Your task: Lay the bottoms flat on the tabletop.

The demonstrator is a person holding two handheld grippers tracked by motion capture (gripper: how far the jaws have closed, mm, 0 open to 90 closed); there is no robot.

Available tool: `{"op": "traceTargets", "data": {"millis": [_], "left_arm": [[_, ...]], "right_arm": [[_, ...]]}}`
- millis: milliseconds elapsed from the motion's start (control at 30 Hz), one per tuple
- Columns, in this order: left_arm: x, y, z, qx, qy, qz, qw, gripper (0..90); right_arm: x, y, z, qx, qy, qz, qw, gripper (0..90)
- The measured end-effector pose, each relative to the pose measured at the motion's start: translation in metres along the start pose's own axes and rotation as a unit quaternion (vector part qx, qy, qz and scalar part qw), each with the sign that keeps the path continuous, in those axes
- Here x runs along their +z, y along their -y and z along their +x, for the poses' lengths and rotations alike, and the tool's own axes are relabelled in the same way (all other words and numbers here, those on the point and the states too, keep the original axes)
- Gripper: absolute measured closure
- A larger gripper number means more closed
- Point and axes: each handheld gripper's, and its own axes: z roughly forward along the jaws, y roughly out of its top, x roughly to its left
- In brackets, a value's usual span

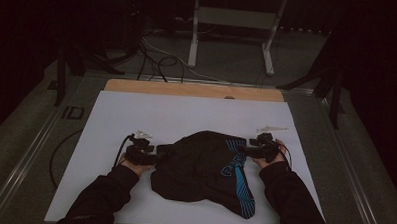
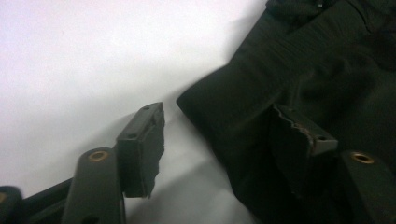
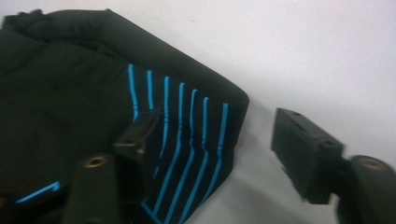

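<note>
Between both grippers, black garment (image 1: pixel 204 167), edges straddled

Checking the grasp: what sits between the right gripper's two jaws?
The black garment's blue-striped edge, in the right gripper view; pads not pressing it yet.

A dim recording lab or test room: a white board laid over a wooden tabletop (image 1: pixel 187 89), bare grey floor (image 1: pixel 228 58) strewn with loose cables (image 1: pixel 158 60), a white metal stand (image 1: pixel 234 23) behind, dark tripod legs (image 1: pixel 332 86) flanking, black walls all around
</note>
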Motion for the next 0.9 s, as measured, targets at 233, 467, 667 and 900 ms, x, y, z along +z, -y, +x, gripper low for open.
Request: {"op": "traceTargets", "data": {"millis": [233, 467, 667, 900], "left_arm": [[0.005, -0.002, -0.002, 0.02, -0.007, -0.006, 0.9998, 57.5], [-0.001, -0.007, -0.009, 0.036, -0.012, -0.035, 0.9987, 78.0], [-0.014, -0.021, -0.01, 0.047, -0.021, -0.055, 0.9972, 82.2], [-0.03, -0.053, -0.007, 0.07, -0.054, -0.081, 0.9928, 82.4]], "right_arm": [[0.004, -0.001, 0.005, -0.008, 0.009, 0.008, 0.9999, 64.5], [-0.003, -0.004, 0.007, -0.02, 0.002, -0.006, 0.9998, 80.6], [-0.013, -0.013, 0.006, -0.014, -0.005, -0.03, 0.9994, 81.7], [-0.024, -0.037, 0.009, -0.02, -0.007, -0.066, 0.9976, 81.9]]}}
